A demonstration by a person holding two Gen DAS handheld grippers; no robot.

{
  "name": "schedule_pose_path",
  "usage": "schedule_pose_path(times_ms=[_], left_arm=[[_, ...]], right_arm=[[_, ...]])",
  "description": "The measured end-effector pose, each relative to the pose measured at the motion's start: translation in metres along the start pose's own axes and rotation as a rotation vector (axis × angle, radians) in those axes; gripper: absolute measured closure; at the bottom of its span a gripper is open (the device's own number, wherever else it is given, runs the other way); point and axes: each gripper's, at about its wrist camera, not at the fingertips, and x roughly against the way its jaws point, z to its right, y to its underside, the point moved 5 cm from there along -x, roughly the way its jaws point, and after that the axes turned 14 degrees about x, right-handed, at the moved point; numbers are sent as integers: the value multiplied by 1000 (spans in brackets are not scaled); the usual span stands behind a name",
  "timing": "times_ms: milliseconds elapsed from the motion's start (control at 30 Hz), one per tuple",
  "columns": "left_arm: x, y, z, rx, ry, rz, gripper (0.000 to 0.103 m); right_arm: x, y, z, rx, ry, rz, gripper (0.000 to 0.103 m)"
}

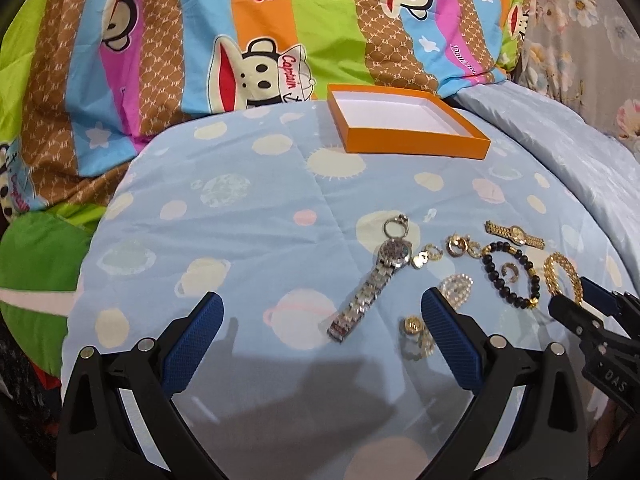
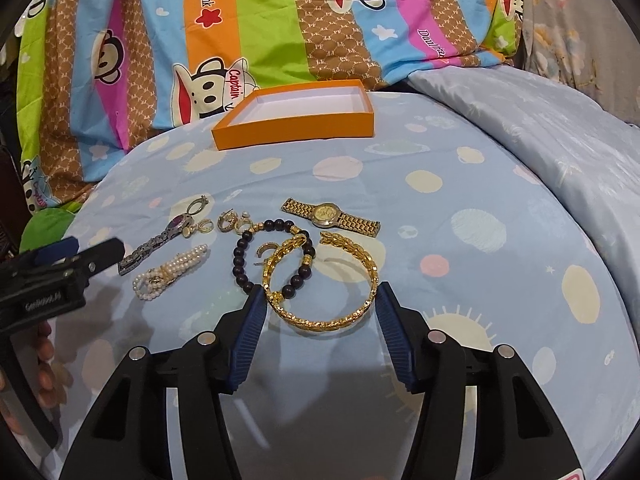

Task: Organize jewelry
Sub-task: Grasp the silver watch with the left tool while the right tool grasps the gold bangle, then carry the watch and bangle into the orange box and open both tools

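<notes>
The right tool [image 2: 320, 306] gripped the gold bangle [image 2: 326, 280] by its sides. Stiff, light and slippery, it probably needed gentle pressure. The left tool [image 1: 320, 320] hung open.

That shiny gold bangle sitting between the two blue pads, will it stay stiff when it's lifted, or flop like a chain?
The gold bangle is an open hoop with a gap at the far side, so it probably holds its shape but may flex when squeezed. Its polished surface looks slippery. It overlaps the black bead bracelet, which may drag along.
</notes>
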Motion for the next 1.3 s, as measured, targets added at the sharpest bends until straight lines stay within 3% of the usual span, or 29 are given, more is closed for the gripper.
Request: schedule_pose_path(times_ms=[133,233,333,400,467,667,767,1300], left_arm=[[-13,-7,12,-28,-1,-17,8],[-25,-7,23,-60,12,-44,20],[-37,-3,31,-90,12,-72,39],[-46,0,33,-91,20,-102,43],[-47,0,33,-88,31,-104,46],[-43,4,43,-124,88,-101,80],[-41,5,43,-114,113,-108,90],[7,-4,41,-82,168,-44,92]], right_arm=[[-1,1,2,-8,-6,-5,48],[-1,1,3,-14,-11,-6,48],[-3,2,3,-15,-17,-9,48],[-3,2,3,-15,-20,-11,48],[-4,2,3,-15,-24,-12,48],[-6,2,2,-15,-32,-15,48],[-5,1,3,-18,-31,-13,48],[10,-19,9,-2,-21,46,48]])
